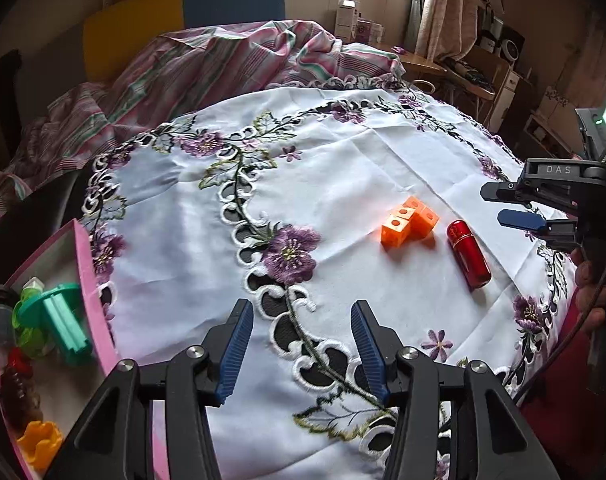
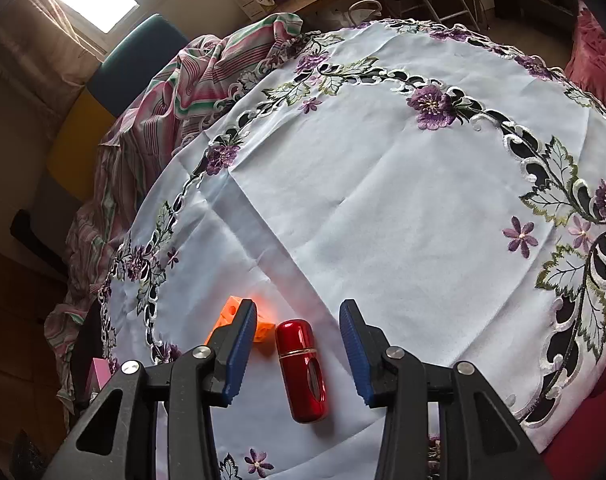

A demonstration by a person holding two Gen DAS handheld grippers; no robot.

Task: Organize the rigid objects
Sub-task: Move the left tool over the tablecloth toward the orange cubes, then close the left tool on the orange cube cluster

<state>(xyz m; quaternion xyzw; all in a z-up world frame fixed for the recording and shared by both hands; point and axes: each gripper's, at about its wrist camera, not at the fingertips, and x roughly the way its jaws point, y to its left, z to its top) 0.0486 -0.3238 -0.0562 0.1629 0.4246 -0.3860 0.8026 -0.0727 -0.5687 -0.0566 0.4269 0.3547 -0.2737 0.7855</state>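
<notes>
A red metal cylinder [image 1: 468, 254] lies on the white embroidered tablecloth [image 1: 343, 160] beside an orange cluster of cubes [image 1: 409, 221]. My right gripper [image 1: 497, 206] is open, hovering just right of the cylinder; in the right wrist view the cylinder [image 2: 301, 370] lies between and below its open fingers [image 2: 299, 344], with the orange cubes [image 2: 259, 320] partly hidden behind the left finger. My left gripper [image 1: 301, 344] is open and empty above the near part of the cloth. A pink box [image 1: 91, 296] at the left holds a teal plastic piece [image 1: 61, 316], a yellow piece [image 1: 39, 442] and other small items.
A striped pink cloth [image 1: 207, 64] is bunched at the far side of the table. A yellow and blue chair back [image 1: 183, 16] stands behind it. Shelves and a desk [image 1: 483, 64] fill the room's right side. The table edge runs close on the right.
</notes>
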